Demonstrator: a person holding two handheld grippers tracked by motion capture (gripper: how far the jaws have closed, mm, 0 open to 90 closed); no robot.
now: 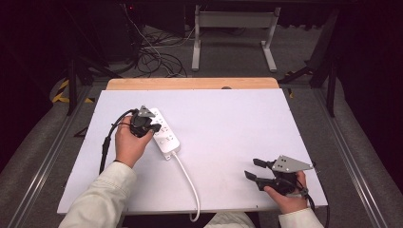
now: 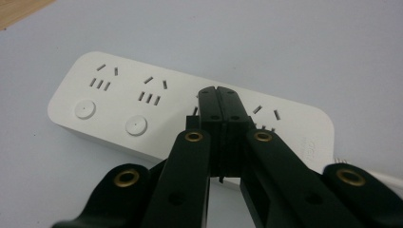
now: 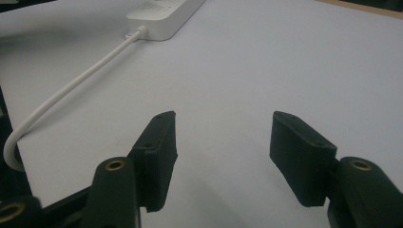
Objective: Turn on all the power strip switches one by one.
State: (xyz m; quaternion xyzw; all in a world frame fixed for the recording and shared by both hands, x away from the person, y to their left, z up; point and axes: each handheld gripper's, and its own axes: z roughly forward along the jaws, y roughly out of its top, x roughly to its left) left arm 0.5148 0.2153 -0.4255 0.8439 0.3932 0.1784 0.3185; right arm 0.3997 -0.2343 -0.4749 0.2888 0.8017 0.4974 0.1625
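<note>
A white power strip (image 1: 166,137) lies on the left half of the white board, and its white cable (image 1: 189,183) runs off the front edge. My left gripper (image 1: 155,127) is shut and holds nothing. In the left gripper view its closed tips (image 2: 218,94) rest over the middle of the power strip (image 2: 114,102), covering one socket's area; two round buttons (image 2: 136,126) show to the left. Whether the tips touch the strip is unclear. My right gripper (image 1: 252,168) stands open near the front right, empty, low over bare board (image 3: 221,142). It faces the strip's cable end (image 3: 161,16).
The white board (image 1: 228,123) covers a wooden table whose far edge (image 1: 190,83) shows behind it. The cable (image 3: 71,88) curves across the board between the two grippers. Beyond the table are a dark floor, loose wires and a white table frame (image 1: 233,28).
</note>
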